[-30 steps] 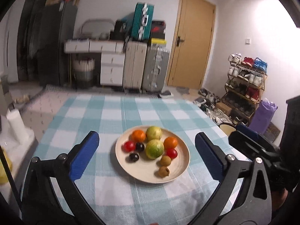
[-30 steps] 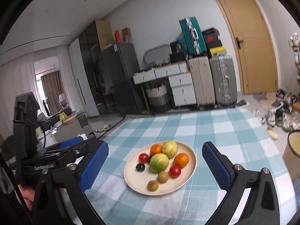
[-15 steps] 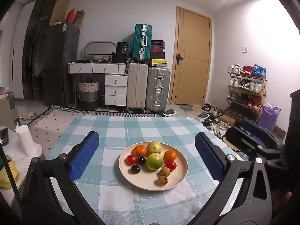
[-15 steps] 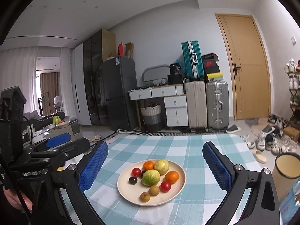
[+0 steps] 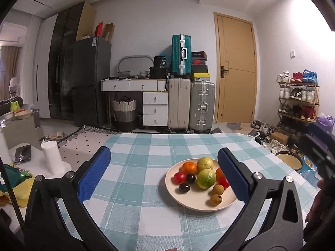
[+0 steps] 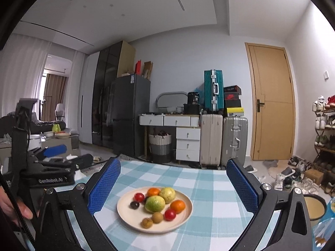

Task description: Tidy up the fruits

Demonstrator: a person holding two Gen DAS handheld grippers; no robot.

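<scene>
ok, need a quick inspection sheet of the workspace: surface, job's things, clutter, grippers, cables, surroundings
Surface: table under a blue-and-white checked cloth.
Job's things: plate with two green-yellow fruits, two oranges, two tomatoes, two dark plums and two small brown fruits.
Clutter: brown-rimmed bowl beside the table's right edge; nothing else seen on the cloth.
Grippers: left gripper and right gripper both open, empty, short of the plate.
Cables: thin black cord by the left hand.
Surroundings: suitcases, drawers, fridge, door, shoe rack.
</scene>
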